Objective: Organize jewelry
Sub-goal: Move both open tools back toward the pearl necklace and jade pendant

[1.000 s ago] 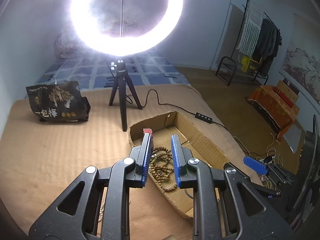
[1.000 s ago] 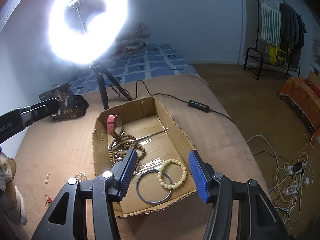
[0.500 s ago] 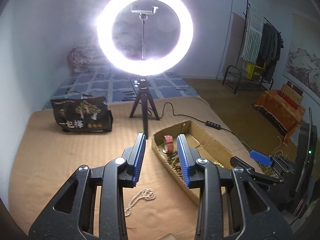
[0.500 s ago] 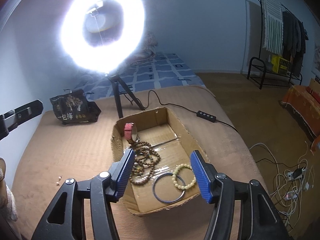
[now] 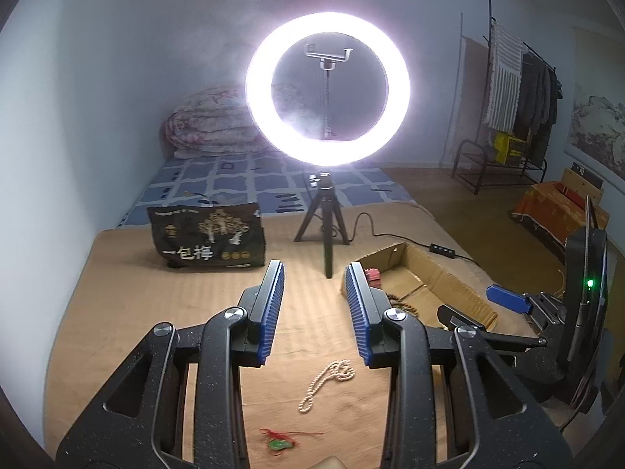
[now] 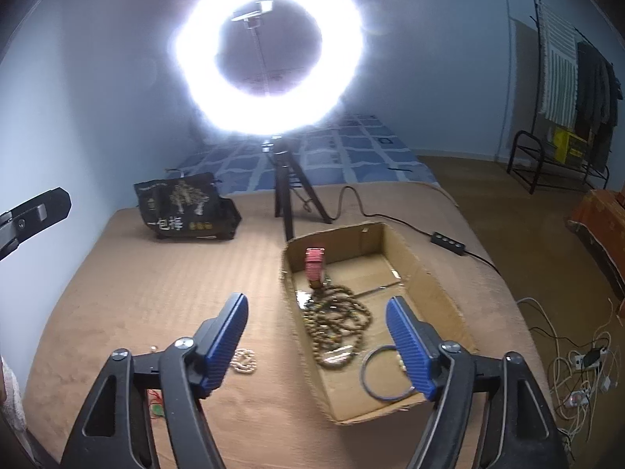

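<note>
Both claws empty & apart, right gripper [image 6: 317, 346] widening, left gripper [image 5: 314, 312] nearing pearl necklace [image 5: 327, 383]: aiming low, pinching the bunched end, then box [image 6: 429, 277].

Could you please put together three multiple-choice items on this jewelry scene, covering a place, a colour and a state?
1. Where does the pearl necklace lie?
A. in the cardboard box
B. on the brown cover outside the box
C. on the black bag

2. What colour is the thin bangle in the cardboard box?
A. blue
B. red
C. gold

3. How do the right gripper jaws stand?
A. shut on the beads
B. shut empty
C. open, holding nothing

Answers: 1 B, it rests on the cover beside the box; 2 A, its ring is blue; 3 C, the jaws stand wide apart, bare.
</note>
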`<state>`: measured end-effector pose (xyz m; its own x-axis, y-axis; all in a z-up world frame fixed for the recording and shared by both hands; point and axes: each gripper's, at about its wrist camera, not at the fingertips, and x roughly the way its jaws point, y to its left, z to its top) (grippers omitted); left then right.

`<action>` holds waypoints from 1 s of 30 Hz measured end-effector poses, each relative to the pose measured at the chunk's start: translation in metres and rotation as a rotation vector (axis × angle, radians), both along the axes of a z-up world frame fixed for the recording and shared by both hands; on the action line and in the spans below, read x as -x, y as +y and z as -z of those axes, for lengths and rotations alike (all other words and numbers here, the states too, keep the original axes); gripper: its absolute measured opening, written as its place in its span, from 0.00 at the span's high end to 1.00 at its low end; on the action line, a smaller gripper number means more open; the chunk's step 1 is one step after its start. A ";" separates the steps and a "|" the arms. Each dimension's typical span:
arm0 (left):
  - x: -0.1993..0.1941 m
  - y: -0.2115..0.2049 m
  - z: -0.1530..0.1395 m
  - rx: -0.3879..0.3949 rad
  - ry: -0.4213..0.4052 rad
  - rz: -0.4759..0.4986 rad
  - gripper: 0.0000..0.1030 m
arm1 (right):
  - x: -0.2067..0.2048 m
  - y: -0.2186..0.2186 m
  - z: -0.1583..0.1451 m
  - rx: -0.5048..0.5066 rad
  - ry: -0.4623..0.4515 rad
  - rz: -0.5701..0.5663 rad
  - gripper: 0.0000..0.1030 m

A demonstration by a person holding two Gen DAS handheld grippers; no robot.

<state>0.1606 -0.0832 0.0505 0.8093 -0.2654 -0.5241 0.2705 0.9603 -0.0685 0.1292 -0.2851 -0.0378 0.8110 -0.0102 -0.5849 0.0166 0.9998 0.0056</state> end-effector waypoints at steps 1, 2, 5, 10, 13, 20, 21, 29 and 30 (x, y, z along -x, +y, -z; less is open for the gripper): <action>0.000 0.003 0.001 -0.003 0.000 -0.003 0.62 | -0.001 0.004 0.001 0.000 0.000 -0.006 0.22; 0.000 0.006 0.003 -0.008 0.001 -0.007 0.56 | -0.002 0.009 0.002 0.001 0.001 -0.014 0.20; -0.001 0.020 0.010 -0.037 -0.002 -0.027 0.55 | -0.007 0.023 0.006 0.008 0.008 -0.038 0.18; -0.002 0.044 0.022 -0.055 0.013 -0.062 0.55 | -0.014 0.045 0.013 0.026 0.018 -0.075 0.16; -0.003 0.057 0.026 -0.057 0.020 -0.076 0.55 | -0.018 0.056 0.018 0.031 0.028 -0.096 0.14; -0.008 0.075 0.036 -0.059 0.036 -0.099 0.55 | -0.028 0.079 0.032 0.046 0.058 -0.136 0.14; -0.009 0.076 0.038 -0.061 0.038 -0.100 0.55 | -0.030 0.082 0.035 0.048 0.064 -0.142 0.14; -0.020 0.087 0.058 -0.083 0.078 -0.109 0.55 | -0.046 0.090 0.054 0.042 0.115 -0.166 0.13; -0.022 0.088 0.061 -0.088 0.086 -0.110 0.55 | -0.049 0.091 0.058 0.042 0.125 -0.171 0.13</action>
